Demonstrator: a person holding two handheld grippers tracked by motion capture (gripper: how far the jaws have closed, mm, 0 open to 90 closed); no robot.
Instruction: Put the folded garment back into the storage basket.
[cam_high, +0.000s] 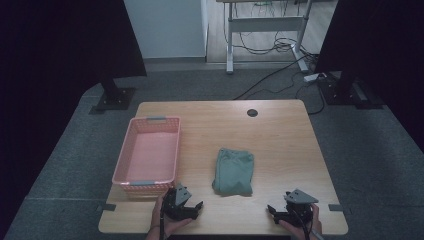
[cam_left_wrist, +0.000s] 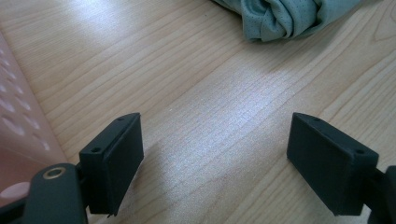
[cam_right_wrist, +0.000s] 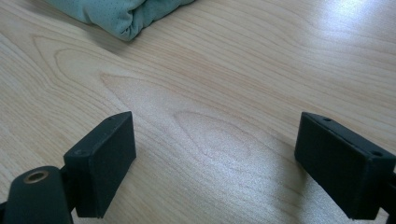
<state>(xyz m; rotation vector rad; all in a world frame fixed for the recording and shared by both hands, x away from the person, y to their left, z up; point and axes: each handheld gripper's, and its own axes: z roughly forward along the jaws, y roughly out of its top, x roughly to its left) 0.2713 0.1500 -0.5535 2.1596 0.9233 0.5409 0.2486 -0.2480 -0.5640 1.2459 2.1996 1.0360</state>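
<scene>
Fingers first: my left gripper (cam_high: 192, 206) sits at the near edge of the wooden table (cam_high: 280, 135), jaws spread wide with nothing but bare wood grain between them. My right gripper (cam_high: 278, 210) rests at the same near edge, well apart from the left, its jaws just as wide and holding nothing. In the left gripper view, each black pad (cam_left_wrist: 116, 161) hangs just above the tabletop, or perhaps touches it; I cannot tell from the shadow alone.

Just beyond my left gripper stands the pink basket (cam_high: 150, 184), its near wall close to my jaws and its long side running away from me along the left part of the table. Its pale, dotted wall (cam_left_wrist: 14, 126) edges the left gripper view.

Between my two grippers and a little farther out lies the folded green cloth (cam_high: 233, 171), flat on the wood, beside the basket but apart from it. A rolled edge of the cloth (cam_left_wrist: 285, 18) shows ahead of my left jaws, and a folded corner (cam_right_wrist: 126, 16) ahead of my right.

Farther still, a dark round hole (cam_high: 252, 112) sits near the table's far edge.
</scene>
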